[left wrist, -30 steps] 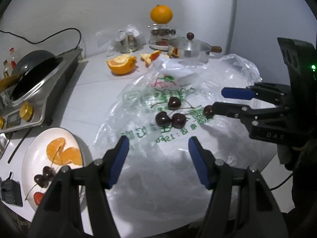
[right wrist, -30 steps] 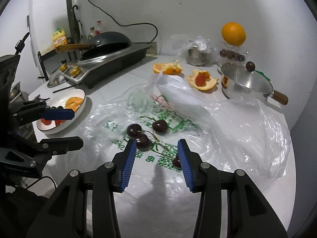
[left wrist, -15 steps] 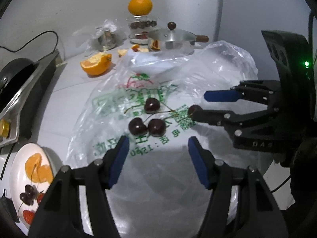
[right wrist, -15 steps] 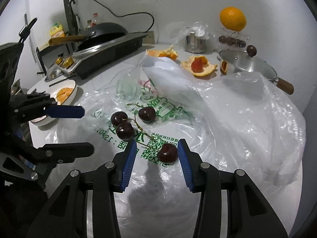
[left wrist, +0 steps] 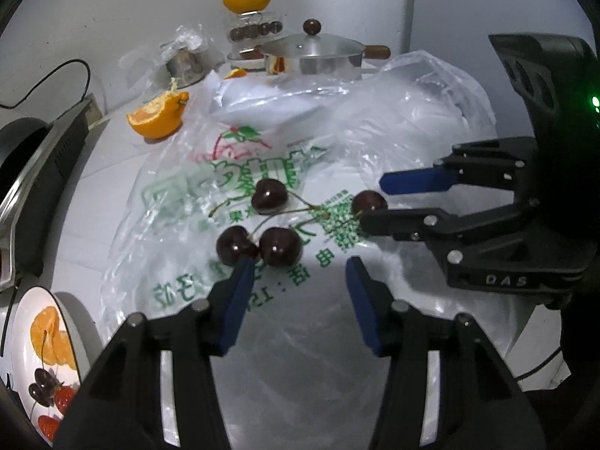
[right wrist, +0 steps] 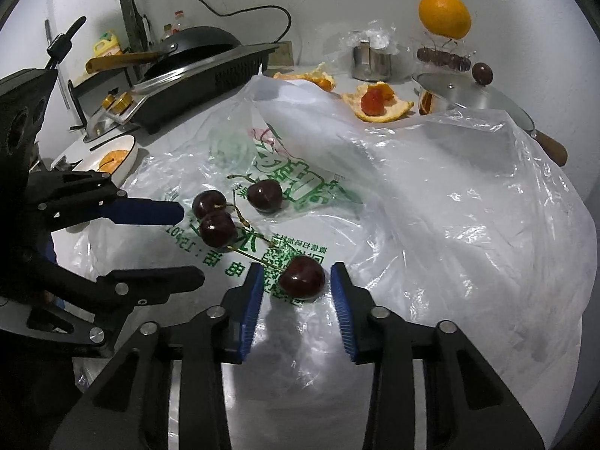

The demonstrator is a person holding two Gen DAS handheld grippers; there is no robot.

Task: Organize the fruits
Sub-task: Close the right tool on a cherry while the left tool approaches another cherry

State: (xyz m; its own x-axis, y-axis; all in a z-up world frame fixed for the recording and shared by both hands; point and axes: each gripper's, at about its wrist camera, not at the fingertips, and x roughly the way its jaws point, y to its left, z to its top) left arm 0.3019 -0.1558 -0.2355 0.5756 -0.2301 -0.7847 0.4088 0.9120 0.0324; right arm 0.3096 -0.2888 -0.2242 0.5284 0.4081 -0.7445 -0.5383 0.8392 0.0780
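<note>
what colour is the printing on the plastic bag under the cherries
Mostly green lettering, with a small pink outline in the logo, on the clear plastic bag; the left wrist view shows it best.

At the lower left of my left wrist view, the frame edge cuts the white plate (left wrist: 22,322), so I see only part of its fruit. The dark cooker (left wrist: 33,172) at the left edge is also cut. The lower finger of the right gripper (left wrist: 369,202) hides part of one cherry (left wrist: 368,201). In my right wrist view, the left gripper (right wrist: 187,242) covers part of the plate at the left. The small dark fruits (right wrist: 444,58) under the orange (right wrist: 444,15) are too small to name. The plastic bag (right wrist: 450,195) hides the near side of the steel pot (right wrist: 461,92).
</note>
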